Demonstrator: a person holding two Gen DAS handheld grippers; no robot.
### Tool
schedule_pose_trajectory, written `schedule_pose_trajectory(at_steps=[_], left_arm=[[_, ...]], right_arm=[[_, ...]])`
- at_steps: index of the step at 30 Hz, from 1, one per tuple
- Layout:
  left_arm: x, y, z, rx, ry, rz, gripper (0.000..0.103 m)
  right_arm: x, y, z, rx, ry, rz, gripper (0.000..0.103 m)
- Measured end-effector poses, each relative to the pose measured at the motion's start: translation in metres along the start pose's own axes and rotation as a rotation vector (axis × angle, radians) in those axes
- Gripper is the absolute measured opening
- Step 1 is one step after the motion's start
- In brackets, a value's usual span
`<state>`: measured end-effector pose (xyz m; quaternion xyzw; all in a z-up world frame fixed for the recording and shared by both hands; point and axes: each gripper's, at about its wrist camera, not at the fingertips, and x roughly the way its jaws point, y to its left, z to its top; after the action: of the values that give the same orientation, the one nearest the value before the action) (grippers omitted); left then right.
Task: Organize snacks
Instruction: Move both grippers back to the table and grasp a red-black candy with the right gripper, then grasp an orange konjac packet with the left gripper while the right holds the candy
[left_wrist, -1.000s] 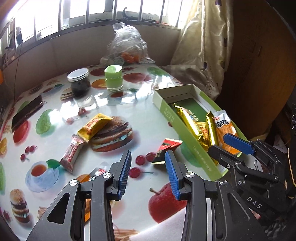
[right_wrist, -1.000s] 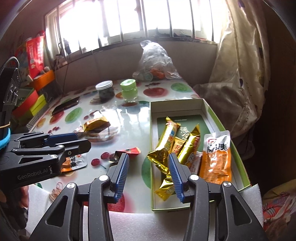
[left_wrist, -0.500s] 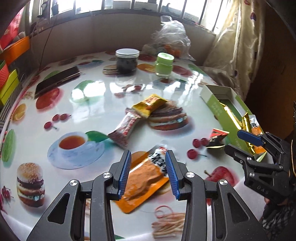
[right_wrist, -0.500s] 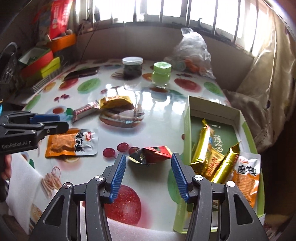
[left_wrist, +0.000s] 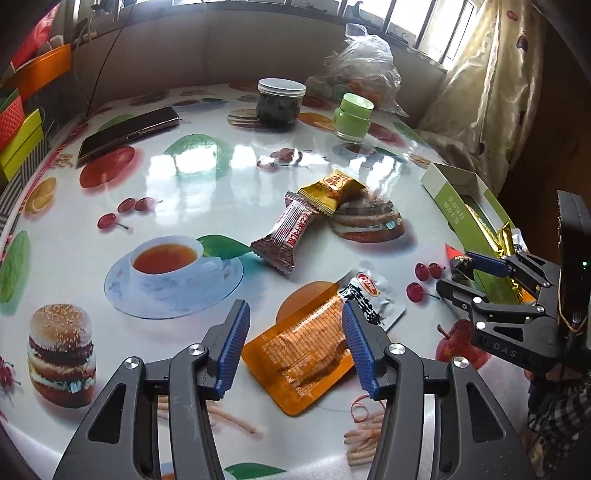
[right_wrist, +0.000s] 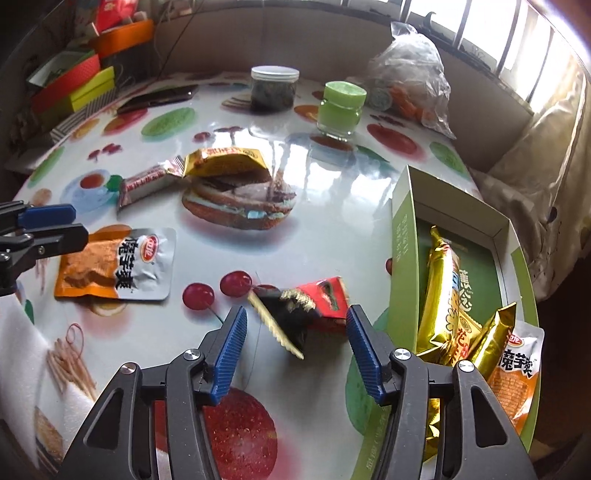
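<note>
The left gripper (left_wrist: 295, 347) tilts steeply down with the orange pouch (left_wrist: 314, 347) flat on the tabletop (left_wrist: 221, 177) between its jaws, long axis slanting up to the right; the jaws have just been opening and stand released, with no clear grip. The right gripper (right_wrist: 293, 354), jaws also just widened and released, frames the red-and-black packet (right_wrist: 306, 310), which lies just left of the green box (right_wrist: 402, 236). Farther off lie the brown bar (left_wrist: 286, 236) and yellow packet (left_wrist: 332, 190).

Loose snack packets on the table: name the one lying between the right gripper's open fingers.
The red-and-black packet, beside the green box. The orange pouch, brown bar and yellow packet lie farther off.
</note>
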<state>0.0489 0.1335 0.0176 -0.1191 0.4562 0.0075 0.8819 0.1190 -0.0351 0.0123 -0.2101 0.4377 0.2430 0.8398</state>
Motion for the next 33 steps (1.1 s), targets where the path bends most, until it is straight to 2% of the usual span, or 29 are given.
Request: schedule_pose_trajectory(at_steps=[3,7,16,23,33], left_arm=[[0.002,0.000,0.000,0.005,0.005,-0.008,0.053],[0.006,-0.003,0.000,0.031,0.022,-0.042,0.053],[0.011,-0.006,-0.004,0.074,0.048,-0.064,0.059],[0.015,-0.017,-0.005,0.161,0.072,-0.093,0.063],[0.022,-0.040,-0.010,0.312,0.095,0.020,0.065]], right_arm=[[0.001,0.000,0.002,0.016,-0.001,0.021,0.056],[0.002,0.000,0.003,0.045,-0.004,0.055,0.044],[0.001,0.005,0.003,0.065,-0.023,0.079,0.026],[-0.002,0.008,0.000,0.079,-0.034,0.091,0.025],[-0.003,0.011,-0.004,0.085,-0.040,0.100,0.025]])
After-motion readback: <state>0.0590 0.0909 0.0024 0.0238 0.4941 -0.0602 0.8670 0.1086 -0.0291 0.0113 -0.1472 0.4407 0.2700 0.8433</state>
